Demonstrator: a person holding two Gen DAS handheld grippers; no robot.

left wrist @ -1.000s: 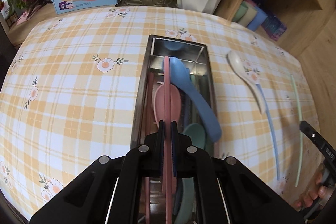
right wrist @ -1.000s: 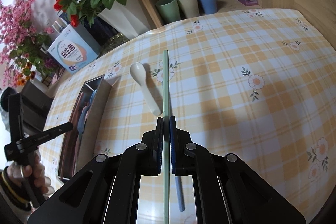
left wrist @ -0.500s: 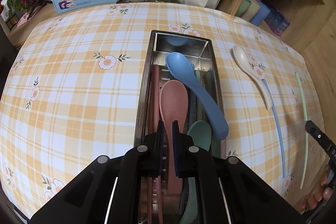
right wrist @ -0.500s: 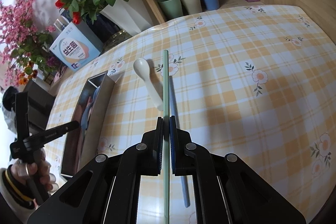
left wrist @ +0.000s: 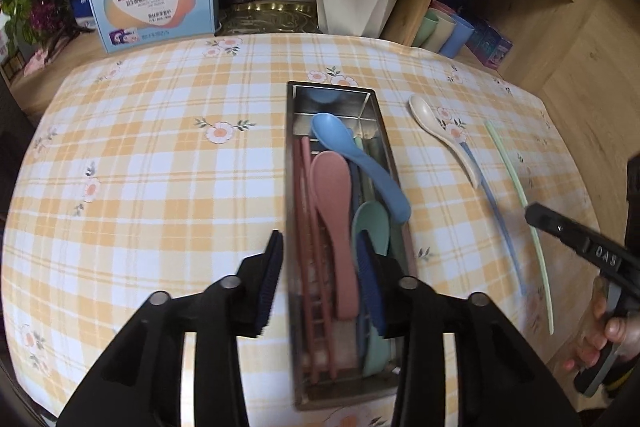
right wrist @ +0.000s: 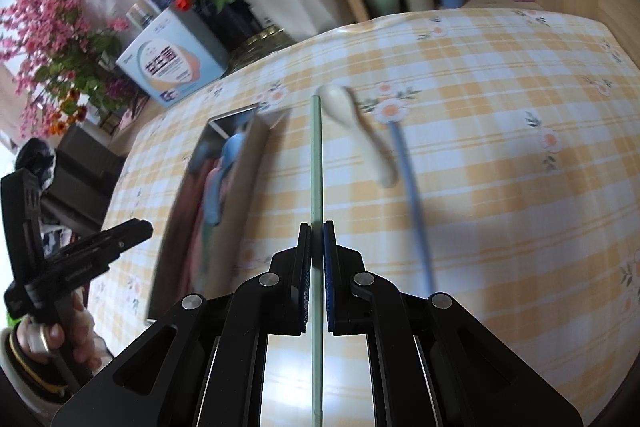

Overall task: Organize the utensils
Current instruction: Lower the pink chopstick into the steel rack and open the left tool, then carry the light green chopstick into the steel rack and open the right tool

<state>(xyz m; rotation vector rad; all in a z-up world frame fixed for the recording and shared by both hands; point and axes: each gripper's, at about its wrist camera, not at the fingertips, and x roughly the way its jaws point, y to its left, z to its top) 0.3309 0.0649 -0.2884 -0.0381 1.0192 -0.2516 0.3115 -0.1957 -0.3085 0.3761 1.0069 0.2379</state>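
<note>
Here the right gripper (right wrist: pixel 316 267) has its jaws pinched nearly together on a slim pale-green plastic chopstick (right wrist: pixel 316 163), whose long axis runs straight forward along the fingers, tip pointing away over the yellow plaid tablecloth (right wrist: pixel 500 167). The long stainless-steel utensil tray (right wrist: pixel 236 183) lies to that gripper's left, its length roughly parallel to the stick, so the coming move looks like a sideways carry with little turning needed. The left gripper (left wrist: pixel 320 279) hangs over the tray's near end with jaws spread wide and nothing in them, straddling the pink spoon (left wrist: pixel 334 211). Farther in lie a teal spoon (left wrist: pixel 372 223) and a blue spoon (left wrist: pixel 356 163) slanting across onto the tray's right rim. On the cloth right of the tray, well apart from it, rest a cream spoon (left wrist: pixel 444 137) and a blue chopstick (left wrist: pixel 496 211). The tray is crowded; the clearest room seems to be along its right wall.
</note>
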